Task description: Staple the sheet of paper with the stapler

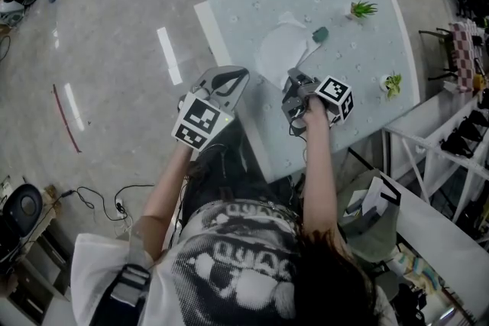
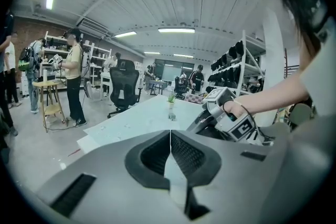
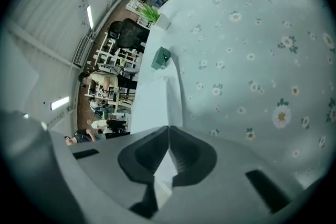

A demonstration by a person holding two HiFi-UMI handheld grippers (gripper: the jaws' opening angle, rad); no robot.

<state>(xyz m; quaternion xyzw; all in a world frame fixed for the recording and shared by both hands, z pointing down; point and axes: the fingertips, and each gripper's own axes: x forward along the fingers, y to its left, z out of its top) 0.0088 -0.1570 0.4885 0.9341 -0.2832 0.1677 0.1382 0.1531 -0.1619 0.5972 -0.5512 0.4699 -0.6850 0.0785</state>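
A white sheet of paper (image 1: 279,50) lies on the flower-print table (image 1: 359,111), and a small green stapler (image 1: 319,34) sits at its far right corner. My right gripper (image 1: 294,82) hovers over the table's near edge, just short of the paper, its jaws shut with nothing between them. In the right gripper view the stapler (image 3: 161,57) stands ahead of the shut gripper (image 3: 168,127), with the paper (image 3: 152,105) running toward it. My left gripper (image 1: 229,74) hangs off the table's left edge, shut and empty. The left gripper view shows its shut tips (image 2: 170,131) and the right gripper (image 2: 231,118).
Two small potted plants (image 1: 362,9) (image 1: 392,82) stand on the table's right side. A white shelf frame (image 1: 428,156) is close on the right. People, a black chair (image 2: 124,84) and racks fill the room beyond the table.
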